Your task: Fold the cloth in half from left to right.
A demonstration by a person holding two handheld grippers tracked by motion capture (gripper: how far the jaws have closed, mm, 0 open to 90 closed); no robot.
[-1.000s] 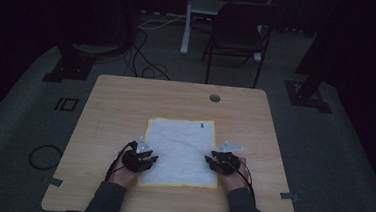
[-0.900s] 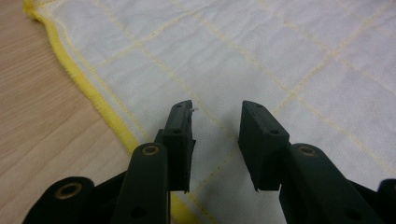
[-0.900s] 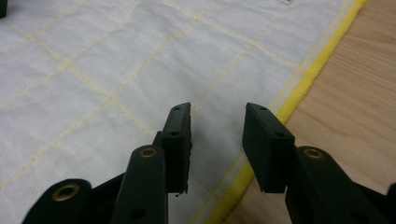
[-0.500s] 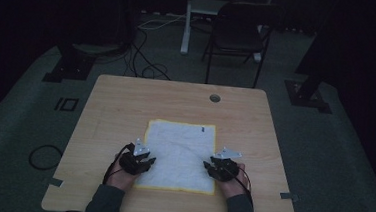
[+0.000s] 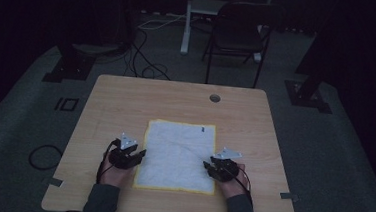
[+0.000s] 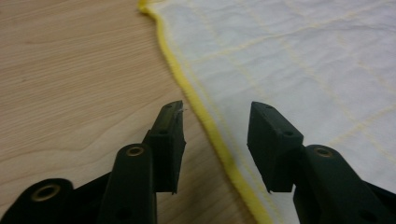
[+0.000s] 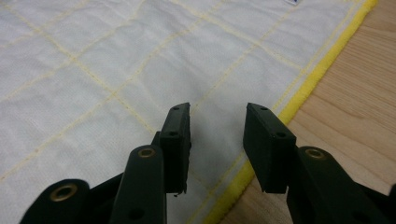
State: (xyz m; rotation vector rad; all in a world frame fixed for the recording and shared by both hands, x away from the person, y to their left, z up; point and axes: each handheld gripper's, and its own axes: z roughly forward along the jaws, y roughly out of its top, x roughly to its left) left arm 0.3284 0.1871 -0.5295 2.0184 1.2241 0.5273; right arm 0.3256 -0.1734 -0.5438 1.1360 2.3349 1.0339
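A white cloth (image 5: 178, 153) with a yellow hem and faint yellow grid lines lies flat on the wooden table (image 5: 126, 101). My left gripper (image 5: 133, 155) sits at the cloth's left edge. In the left gripper view its jaws have just been opening and stand apart over the yellow hem (image 6: 205, 116), with nothing pinched between them (image 6: 215, 123). At the cloth's right edge is my right gripper (image 5: 213, 165). Its jaws (image 7: 217, 126) are open just above the white cloth (image 7: 116, 70) near the hem (image 7: 299, 93), holding nothing.
A round cable hole (image 5: 215, 98) is in the table near its far edge. Behind the table stand a dark folding chair (image 5: 238, 37) and a white post (image 5: 187, 20). Cables (image 5: 144, 63) lie on the grey floor.
The left gripper has shifted slightly left to the cloth's edge, and the cloth's near left part now lies flat. The right gripper has stayed in place.
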